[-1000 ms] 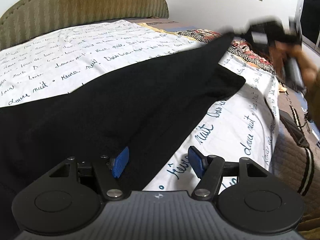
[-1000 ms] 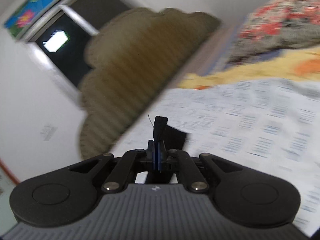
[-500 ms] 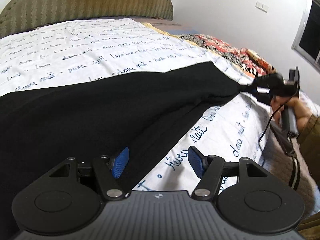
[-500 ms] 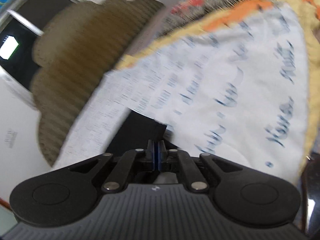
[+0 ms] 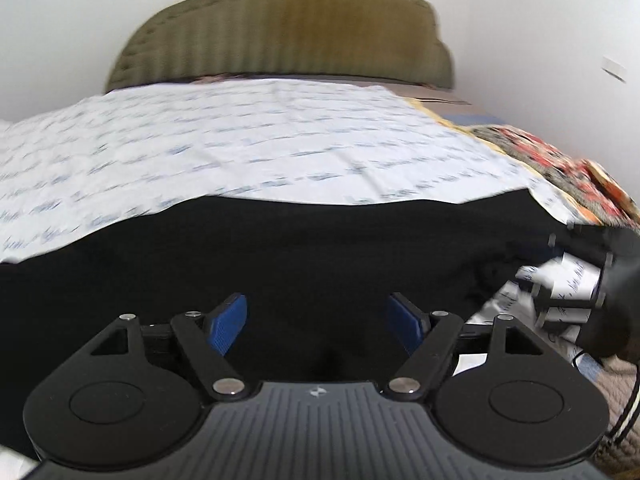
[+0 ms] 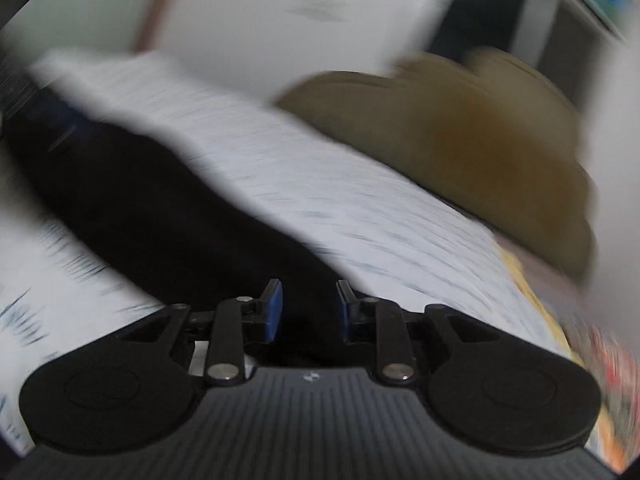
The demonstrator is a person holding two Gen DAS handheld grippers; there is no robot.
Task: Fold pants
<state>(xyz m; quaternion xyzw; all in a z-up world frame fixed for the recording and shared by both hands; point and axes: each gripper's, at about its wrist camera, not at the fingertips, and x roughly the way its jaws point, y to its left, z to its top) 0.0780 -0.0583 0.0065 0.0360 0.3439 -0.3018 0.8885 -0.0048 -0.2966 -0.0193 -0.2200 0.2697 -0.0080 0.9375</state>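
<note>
**Both hand-held grippers open over the black pants on the bed**

The pants (image 5: 304,248) lie spread across the near part of the bed, a wide black band running left to right over the white sheet (image 5: 256,136) with its blue script. The far edge of the cloth is fairly straight; its right end bunches a little where the sheet is rucked up.

The left hand-held gripper (image 5: 318,316) hangs low over the middle of the pants with its jaws wide apart, nothing between the blue pads (image 5: 230,318). The black cloth fills the gap beneath them, though I cannot tell whether the pads touch it.

The right hand-held gripper (image 6: 308,310) is at the right end of the pants, seen from the left view as a dark blurred shape (image 5: 592,276) just beside the bunched cloth. Its own view is heavily smeared, but the jaws stand parted, gripping nothing, with the pants (image 6: 160,208) stretching away from them toward the far left.

Behind the sheet stands the olive headboard (image 5: 288,28) against a white wall. A red patterned blanket (image 5: 560,168) lies along the right side of the bed.
</note>
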